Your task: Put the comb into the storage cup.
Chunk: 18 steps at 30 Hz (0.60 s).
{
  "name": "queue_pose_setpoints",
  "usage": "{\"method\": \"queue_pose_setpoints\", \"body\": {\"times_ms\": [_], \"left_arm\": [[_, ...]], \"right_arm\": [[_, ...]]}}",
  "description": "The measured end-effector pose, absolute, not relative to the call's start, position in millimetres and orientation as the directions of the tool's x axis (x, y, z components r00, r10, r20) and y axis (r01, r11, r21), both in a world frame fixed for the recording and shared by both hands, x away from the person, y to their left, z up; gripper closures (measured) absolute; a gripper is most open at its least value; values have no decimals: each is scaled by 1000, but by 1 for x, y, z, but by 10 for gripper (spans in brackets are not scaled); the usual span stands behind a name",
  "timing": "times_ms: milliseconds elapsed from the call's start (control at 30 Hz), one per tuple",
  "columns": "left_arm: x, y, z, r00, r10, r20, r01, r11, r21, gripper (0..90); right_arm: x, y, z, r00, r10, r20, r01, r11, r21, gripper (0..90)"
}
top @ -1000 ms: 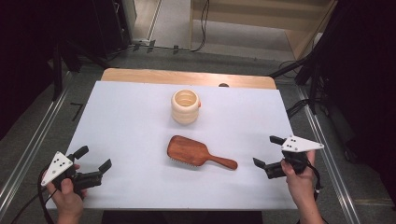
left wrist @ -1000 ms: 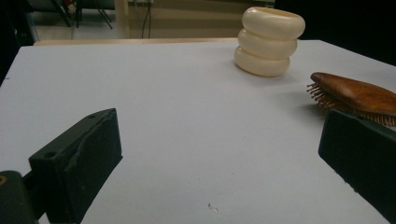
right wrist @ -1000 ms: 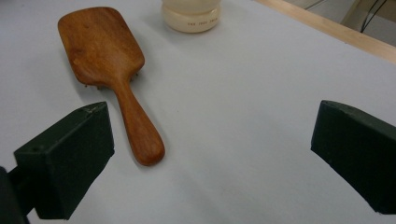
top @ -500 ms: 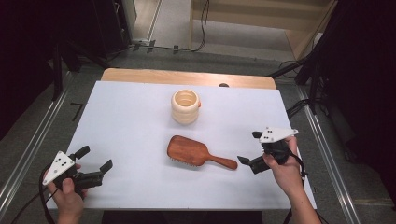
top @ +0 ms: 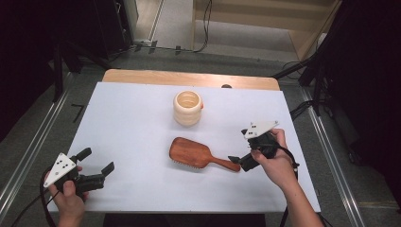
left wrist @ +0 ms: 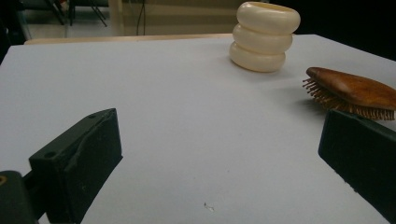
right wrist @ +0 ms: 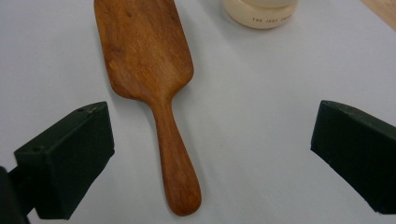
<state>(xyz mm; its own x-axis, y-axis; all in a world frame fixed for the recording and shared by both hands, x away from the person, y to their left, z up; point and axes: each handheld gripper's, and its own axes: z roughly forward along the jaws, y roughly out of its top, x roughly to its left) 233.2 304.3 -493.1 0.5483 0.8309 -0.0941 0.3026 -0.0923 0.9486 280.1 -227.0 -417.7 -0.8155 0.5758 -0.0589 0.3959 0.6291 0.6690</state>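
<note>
A brown wooden hairbrush [top: 197, 154] lies bristles down near the middle of the white table top [top: 127, 118], its handle pointing right. My right gripper [top: 239, 146] is open just at the end of that handle. In the right gripper view the handle of the hairbrush [right wrist: 176, 163] lies between the spread jaws of the right gripper [right wrist: 212, 135], touching neither. Behind the brush stands a cream ribbed cup [top: 187, 108], upright. My left gripper [top: 97, 161] is open and holds nothing near the front left corner. From the left gripper [left wrist: 219, 135] the cup [left wrist: 265, 36] and hairbrush [left wrist: 352, 89] lie far ahead.
A wooden strip [top: 189, 78] runs along the table's far edge. Metal rails [top: 28, 156] flank the table on both sides. Cables [top: 302, 109] lie on the floor at the right. Bare white surface spreads across the left half of the table.
My right gripper has moved left and a little away from the front edge, ending at the tip of the brush handle. The left gripper, the brush and the cup have stayed put.
</note>
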Motion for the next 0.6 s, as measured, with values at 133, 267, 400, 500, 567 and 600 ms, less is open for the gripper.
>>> {"method": "queue_pose_setpoints", "body": {"times_ms": [133, 267, 400, 500, 567, 600], "left_arm": [[233, 304, -493, 549, 831, -91, 303, -96, 948, 0], [233, 304, -493, 550, 830, -90, 301, -97, 949, 0], [233, 304, -493, 553, 828, -86, 300, -102, 949, 0], [233, 303, -493, 552, 830, -80, 299, -108, 948, 0], [233, 303, -493, 553, 829, -80, 299, -108, 948, 0], [233, 303, -493, 554, 829, -79, 299, -109, 948, 0]], "right_arm": [[284, -219, -415, -826, 561, -60, 394, 650, 650, 0], [286, -214, -414, -831, 553, -60, 396, 665, 633, 0], [289, -206, -414, -840, 539, -60, 395, 684, 613, 0], [294, -196, -416, -853, 519, -60, 387, 704, 596, 0], [295, -194, -416, -852, 520, -63, 391, 712, 583, 0], [296, -191, -417, -855, 515, -63, 391, 719, 574, 0]]}}
